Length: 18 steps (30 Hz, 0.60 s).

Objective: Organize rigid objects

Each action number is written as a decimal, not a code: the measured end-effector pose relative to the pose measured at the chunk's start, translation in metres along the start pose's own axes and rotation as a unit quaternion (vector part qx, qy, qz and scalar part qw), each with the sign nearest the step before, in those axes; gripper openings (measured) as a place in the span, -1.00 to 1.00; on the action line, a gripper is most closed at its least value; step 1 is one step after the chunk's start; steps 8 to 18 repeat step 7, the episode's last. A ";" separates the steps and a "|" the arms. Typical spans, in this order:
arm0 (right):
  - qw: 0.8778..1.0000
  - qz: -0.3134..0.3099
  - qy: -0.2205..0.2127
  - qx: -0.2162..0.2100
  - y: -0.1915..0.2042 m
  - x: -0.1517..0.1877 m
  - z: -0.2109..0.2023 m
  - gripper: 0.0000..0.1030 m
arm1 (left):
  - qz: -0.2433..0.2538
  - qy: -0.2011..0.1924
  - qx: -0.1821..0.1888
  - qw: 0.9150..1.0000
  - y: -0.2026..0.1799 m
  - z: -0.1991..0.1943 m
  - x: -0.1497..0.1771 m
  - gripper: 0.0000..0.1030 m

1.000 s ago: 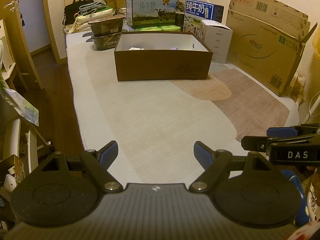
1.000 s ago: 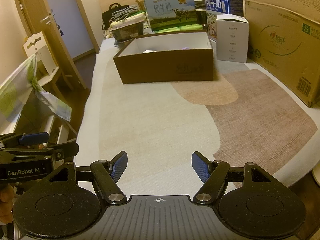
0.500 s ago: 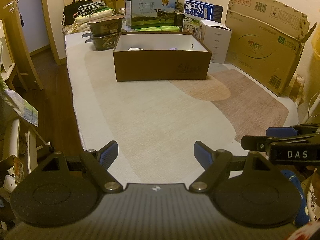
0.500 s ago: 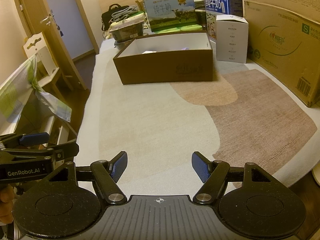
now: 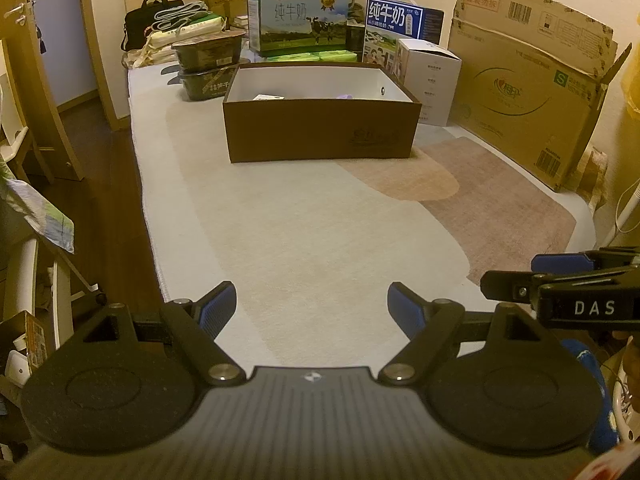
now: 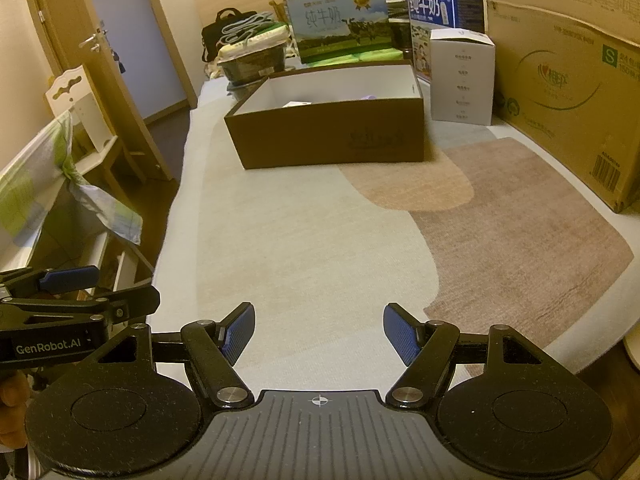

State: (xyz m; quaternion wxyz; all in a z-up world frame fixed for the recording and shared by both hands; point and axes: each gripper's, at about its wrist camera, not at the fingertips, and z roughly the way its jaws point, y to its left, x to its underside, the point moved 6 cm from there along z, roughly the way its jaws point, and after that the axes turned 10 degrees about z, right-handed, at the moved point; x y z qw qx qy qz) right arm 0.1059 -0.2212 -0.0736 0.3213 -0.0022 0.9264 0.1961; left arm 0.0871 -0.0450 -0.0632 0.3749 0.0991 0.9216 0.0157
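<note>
A brown open cardboard box (image 5: 320, 132) (image 6: 332, 136) with a white inside stands on the far part of the carpet; a small white item (image 5: 269, 97) and a bit of something purple (image 5: 345, 96) peek over its rim. My left gripper (image 5: 311, 308) is open over the near end of the carpet, nothing between its blue pads. My right gripper (image 6: 319, 331) is open too, empty, beside the left one. Each gripper shows at the edge of the other's view, the right one (image 5: 568, 272) and the left one (image 6: 72, 280).
Behind the brown box stand milk cartons (image 5: 298, 20) (image 5: 400, 28), a white box (image 5: 430, 80), dark food trays (image 5: 208, 64) and a black bag (image 5: 138, 28). A large flattened cardboard carton (image 5: 528, 80) leans on the right wall. Left of the carpet are wooden floor (image 5: 108, 216), a door (image 6: 108, 40) and a cloth-draped rack (image 6: 48, 184).
</note>
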 end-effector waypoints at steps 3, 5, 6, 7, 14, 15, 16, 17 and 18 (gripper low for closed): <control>1.000 0.001 0.000 0.000 -0.001 0.000 0.000 0.38 | 0.000 -0.001 -0.001 1.000 0.000 0.001 0.000 0.58; 1.000 0.001 0.000 0.000 -0.001 0.000 0.000 0.38 | 0.003 -0.003 -0.004 1.000 0.000 0.001 0.000 0.58; 1.000 0.002 0.000 0.000 -0.001 0.000 0.000 0.38 | 0.004 -0.004 -0.004 1.000 0.000 0.001 0.001 0.58; 1.000 0.002 0.000 0.001 -0.001 0.000 0.000 0.38 | 0.002 -0.002 -0.002 1.000 0.001 0.001 0.001 0.58; 1.000 0.002 0.000 0.001 -0.001 0.000 0.000 0.38 | 0.002 -0.002 -0.002 1.000 0.001 0.001 0.001 0.58; 1.000 0.002 0.000 0.001 -0.001 0.000 0.000 0.38 | 0.002 -0.002 -0.002 1.000 0.001 0.001 0.001 0.58; 1.000 0.002 0.000 0.001 -0.001 0.000 0.000 0.38 | 0.002 -0.002 -0.002 1.000 0.001 0.001 0.001 0.58; 1.000 0.002 0.000 0.001 -0.001 0.000 0.000 0.38 | 0.002 -0.002 -0.002 1.000 0.001 0.001 0.001 0.58; 1.000 0.002 0.000 0.001 -0.001 0.000 0.000 0.38 | 0.002 -0.002 -0.002 1.000 0.001 0.001 0.001 0.58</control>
